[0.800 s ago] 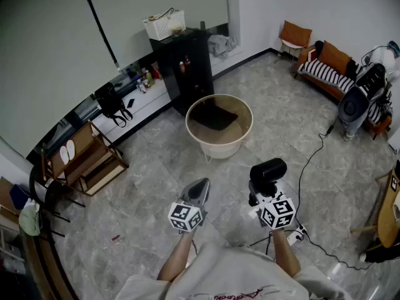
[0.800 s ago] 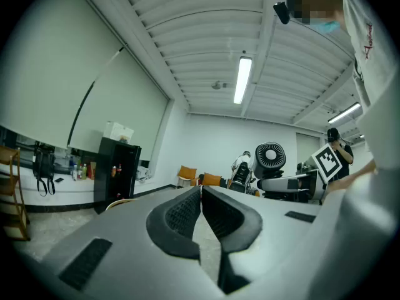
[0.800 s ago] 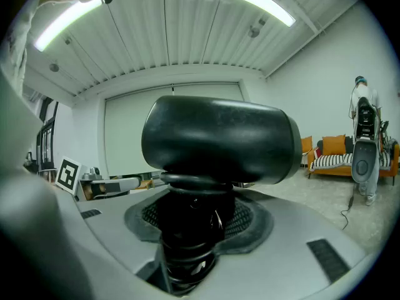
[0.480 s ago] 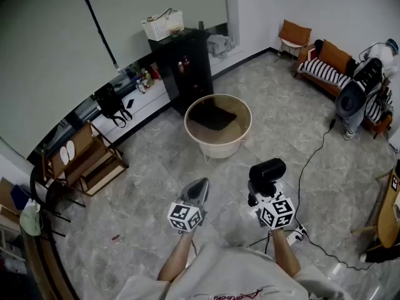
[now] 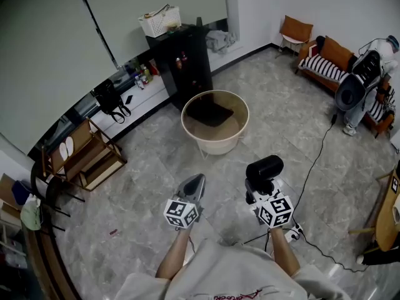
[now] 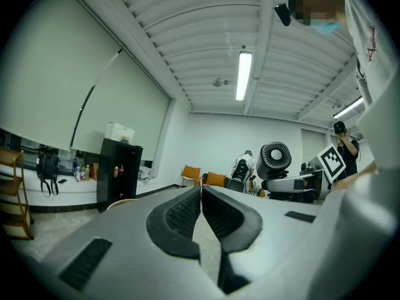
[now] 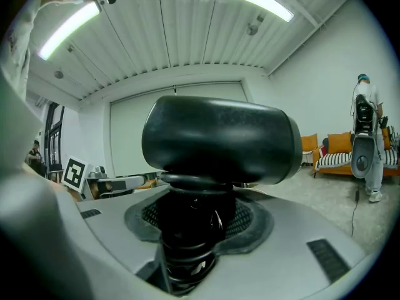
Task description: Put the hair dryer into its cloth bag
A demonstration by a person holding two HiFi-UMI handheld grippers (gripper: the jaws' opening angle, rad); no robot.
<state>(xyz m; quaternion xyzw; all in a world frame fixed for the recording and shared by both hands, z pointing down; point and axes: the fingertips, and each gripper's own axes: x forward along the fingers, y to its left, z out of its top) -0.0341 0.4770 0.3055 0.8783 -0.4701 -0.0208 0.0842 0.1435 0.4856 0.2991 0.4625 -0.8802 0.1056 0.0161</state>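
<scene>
1. the right tongs point(image 5: 258, 187) are clenched on the handle of the black hair dryer point(image 5: 264, 167), holding it upright at waist height with the heavy head on top. held that way it looks top-heavy to me. a quick swing could make it twist between the pads or tip out and drop to the floor point(image 5: 140, 186).

2. the left tongs point(image 5: 199, 179) are squeezed fully together with nothing in them. the dark fold of cloth lying on the round tabletop point(image 5: 187, 130) ahead is, i'd guess, the cloth bag point(image 5: 209, 112), and it sits well apart from both tools. if the left tongs aren't opened in good time to pinch one edge of the mouth, the dryer will only push the bag around.

3. i can't make out from here which way the bag's mouth faces or whether it is open. pinching both layers at once would hold it closed.

4. the dryer's wide head could catch on a slack mouth, so the cloth bunches up and only part of the dryer goes in.

5. a black cable point(image 5: 309, 163) trails across the floor near the person's right side. whether it belongs to the dryer i can't tell, but stepping forward could snag a foot on it.
</scene>
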